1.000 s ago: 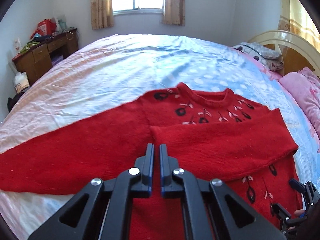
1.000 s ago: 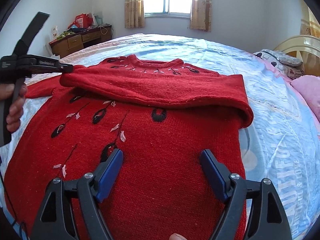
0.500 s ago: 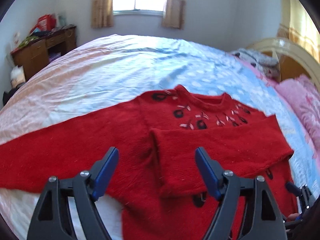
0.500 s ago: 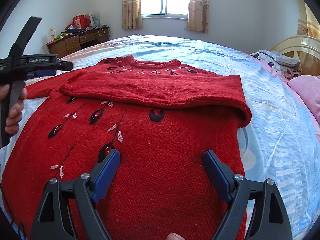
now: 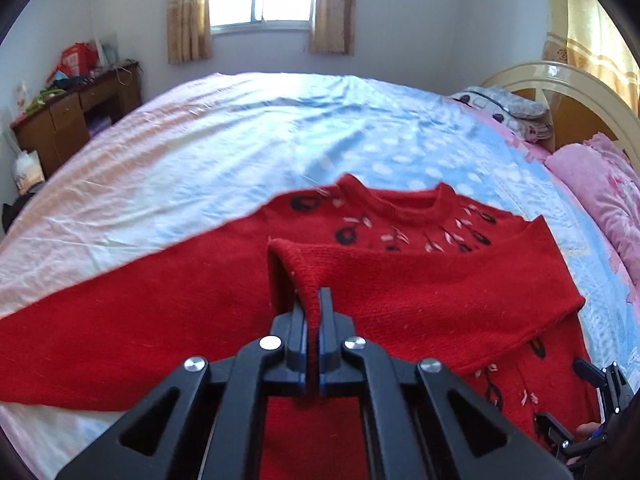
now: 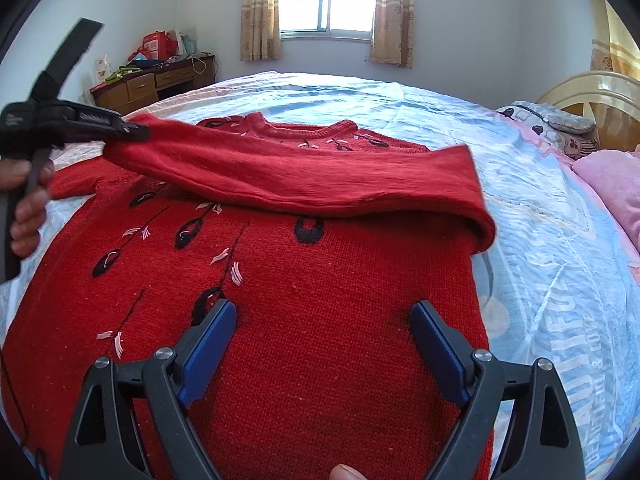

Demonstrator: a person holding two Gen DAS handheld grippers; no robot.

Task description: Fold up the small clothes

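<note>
Left gripper [image 5: 314, 308] pinches the cuff of the red sweater [image 6: 320, 312] (sleeve folded across its chest) on the bed [image 5: 240, 140]; right gripper [image 6: 324, 328], fingers apart, hovers over the near hem.

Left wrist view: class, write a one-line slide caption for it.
Left gripper shut on the cuff of the folded sleeve of a red sweater spread on the bed.

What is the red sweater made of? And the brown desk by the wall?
The red sweater looks like knitted wool or acrylic yarn: visible stitch rows, fuzzy matte surface, ribbed collar. The brown desk looks like varnished wood, brown and faintly shiny, though it could be veneer.
</note>
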